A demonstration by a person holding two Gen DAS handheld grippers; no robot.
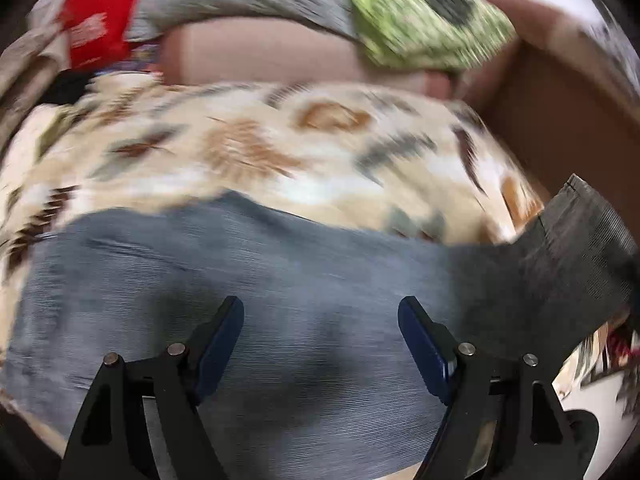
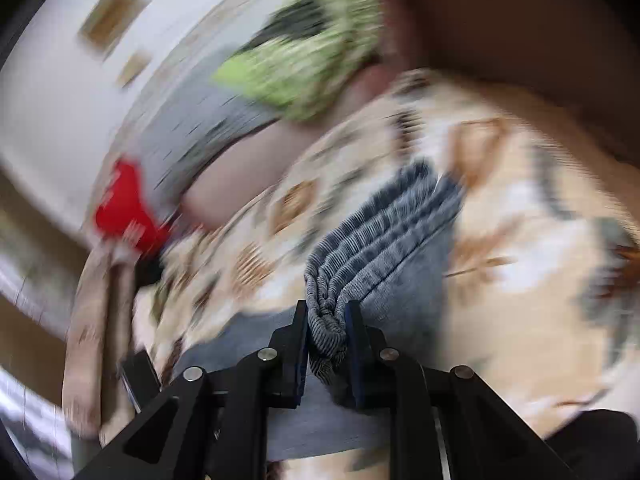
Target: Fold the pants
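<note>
Right wrist view: right gripper [image 2: 327, 314] clamped on bunched waistband of grey pants [image 2: 384, 256], frame centre, over patterned blanket [image 2: 520, 240]. Left gripper [image 1: 320, 312] jaws spread, empty, above pants lower centre. Step: mid-fold carry. Next: lay edge flat, align.

Motion-smeared patterned blanket [image 1: 248, 148] and green cushion [image 2: 316, 68]; pants [image 1: 240, 300] cropped by lower edge

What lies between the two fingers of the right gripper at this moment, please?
A bunched fold of the grey-blue pants is pinched between the fingers of the right gripper; the right wrist view shows it, with the jaws closed on the fabric.
</note>
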